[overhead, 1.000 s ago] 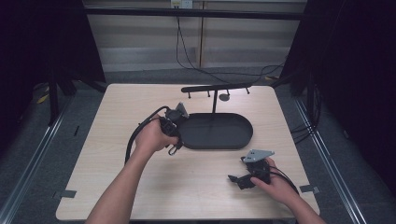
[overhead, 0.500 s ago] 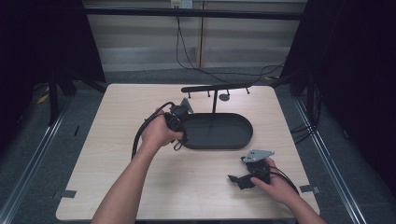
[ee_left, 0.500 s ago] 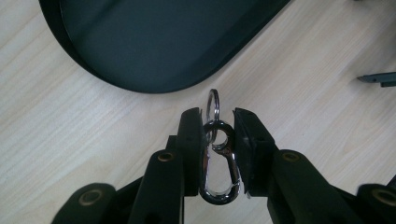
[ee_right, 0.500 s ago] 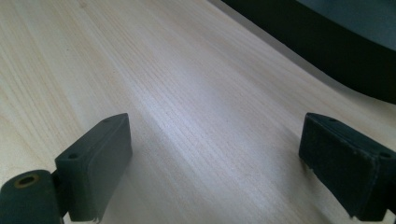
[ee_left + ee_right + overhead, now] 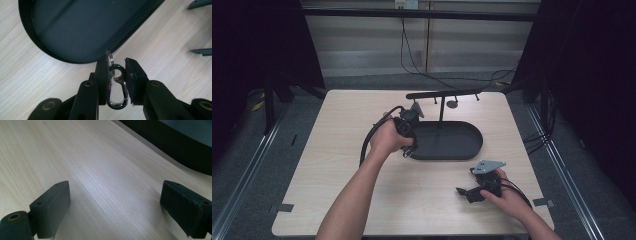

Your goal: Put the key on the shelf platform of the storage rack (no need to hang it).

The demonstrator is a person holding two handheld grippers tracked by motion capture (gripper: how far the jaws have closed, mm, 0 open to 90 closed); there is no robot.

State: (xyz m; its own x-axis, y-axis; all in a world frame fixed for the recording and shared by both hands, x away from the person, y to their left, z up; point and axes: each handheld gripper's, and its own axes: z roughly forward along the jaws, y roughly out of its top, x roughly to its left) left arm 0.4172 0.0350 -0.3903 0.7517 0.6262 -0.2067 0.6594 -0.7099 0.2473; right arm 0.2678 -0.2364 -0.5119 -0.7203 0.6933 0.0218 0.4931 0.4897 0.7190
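Firmly clamped: carabiner (image 5: 117,86) in left claw (image 5: 117,75).

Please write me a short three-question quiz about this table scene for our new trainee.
1. True or false: the left tongs are shut on a silver snap hook with a key ring.
2. Which fits the right tongs? A: shut on a cable. B: open, nothing between them, above the bare wooden table. C: inside the tray.
3. What stands behind the black oval tray in the high view?

Key:
1. True: the hook sits clamped between the two pads.
2. B.
3. A black hanger stand, an upright post with a horizontal bar carrying small pegs.
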